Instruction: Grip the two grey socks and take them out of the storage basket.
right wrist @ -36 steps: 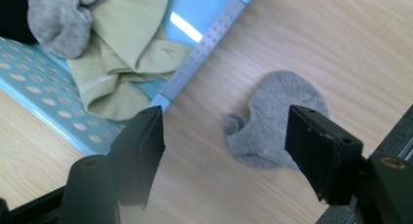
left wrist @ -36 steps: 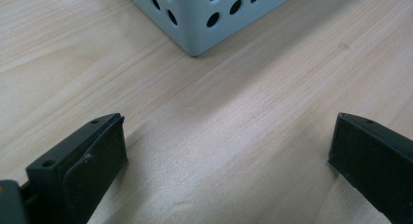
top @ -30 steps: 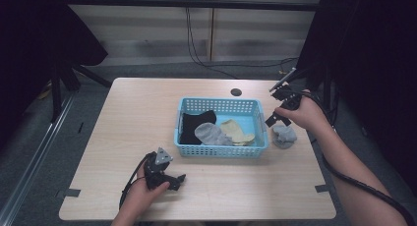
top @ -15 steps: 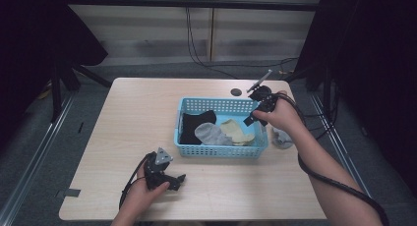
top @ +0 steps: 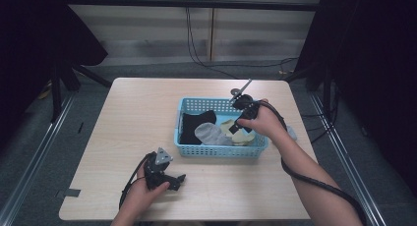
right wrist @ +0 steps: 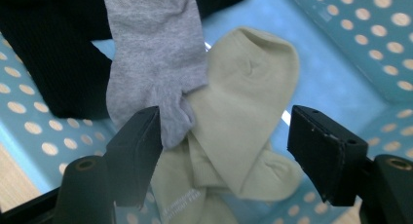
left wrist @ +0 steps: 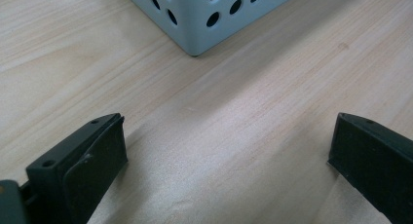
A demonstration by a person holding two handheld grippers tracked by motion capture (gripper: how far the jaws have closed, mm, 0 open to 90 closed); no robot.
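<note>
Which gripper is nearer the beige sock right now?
Right. The right gripper hangs open just above the beige sock in the basket; the left gripper sits on the table outside it.

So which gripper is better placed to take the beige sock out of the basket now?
The right gripper. Its jaws are open directly above the beige sock inside the blue basket. The left gripper is open over bare table, outside the basket's corner.
</note>
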